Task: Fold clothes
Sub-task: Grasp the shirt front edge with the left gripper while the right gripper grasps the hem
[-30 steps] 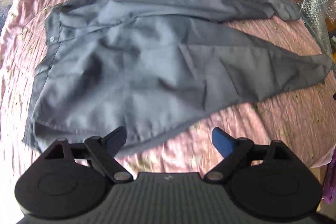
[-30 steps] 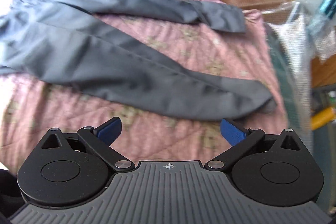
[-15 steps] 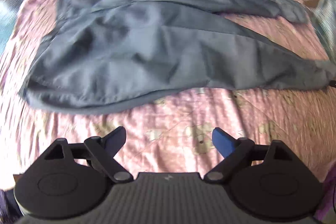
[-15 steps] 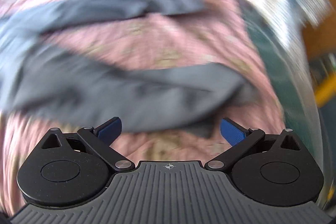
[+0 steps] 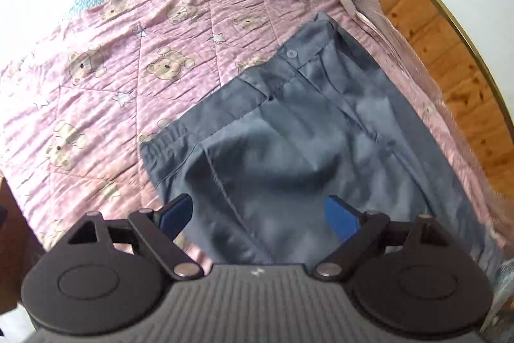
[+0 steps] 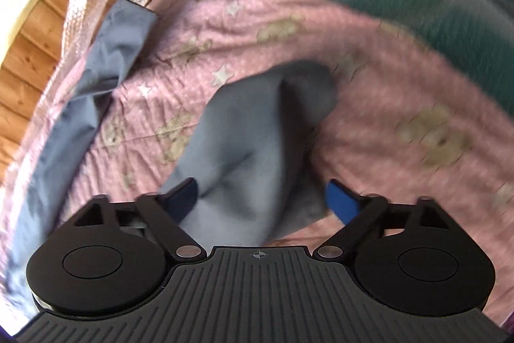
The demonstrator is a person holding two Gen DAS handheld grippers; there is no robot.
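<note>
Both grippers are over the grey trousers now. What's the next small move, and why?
Probably close the right gripper on the near trouser leg end bunched between its open fingers. The left gripper is also open, over the seat below the waistband, holding nothing. The other leg lies apart on the pink bear-print quilt, so the legs seem to need pairing first.

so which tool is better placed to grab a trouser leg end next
Right. The right tool is open with the near leg end just ahead between its fingers. The left tool sits over the waistband end.
</note>
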